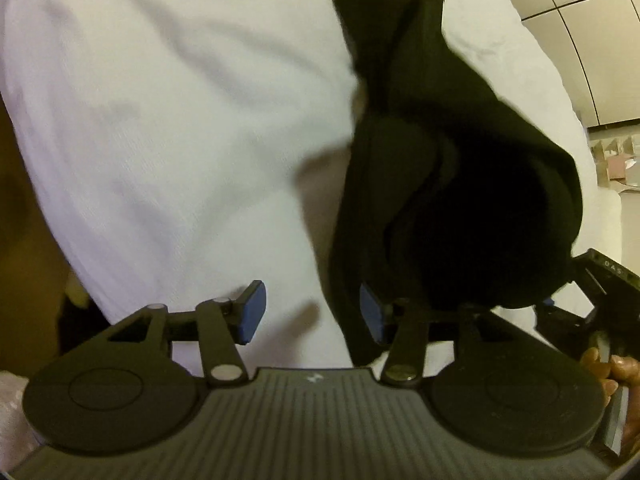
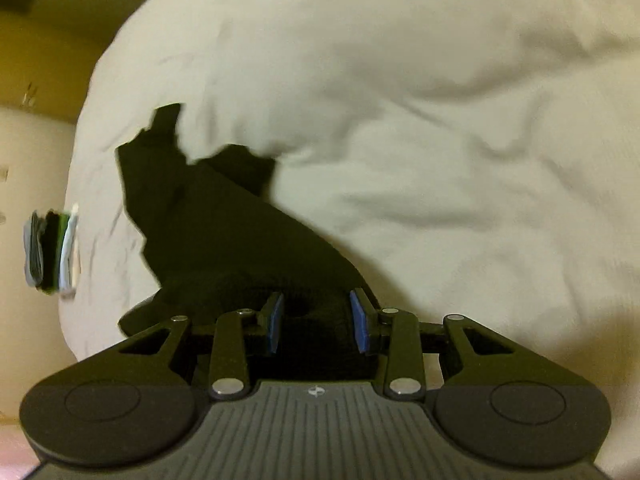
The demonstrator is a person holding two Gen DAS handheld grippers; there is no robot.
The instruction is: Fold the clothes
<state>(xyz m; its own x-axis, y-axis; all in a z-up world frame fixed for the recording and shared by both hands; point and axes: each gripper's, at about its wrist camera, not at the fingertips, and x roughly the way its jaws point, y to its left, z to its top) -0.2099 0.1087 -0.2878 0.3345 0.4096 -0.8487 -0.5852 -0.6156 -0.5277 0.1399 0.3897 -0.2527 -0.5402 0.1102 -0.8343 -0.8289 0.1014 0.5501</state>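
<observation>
We've got open white sheet (image 1: 168, 128) left & ahead of the left gripper (image 1: 312, 312), nothing btwn its pads. Black garment (image 1: 460, 200) blocks its right side; folded stack (image 2: 52, 252) sits at the sheet's far-left edge.

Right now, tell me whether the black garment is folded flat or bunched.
Bunched: the black garment hangs in rumpled folds above the white sheet, its thick edge between the right jaws.

black garment (image 2: 224, 240), bunched and creased, draped over white bedding (image 2: 440, 120)
</observation>
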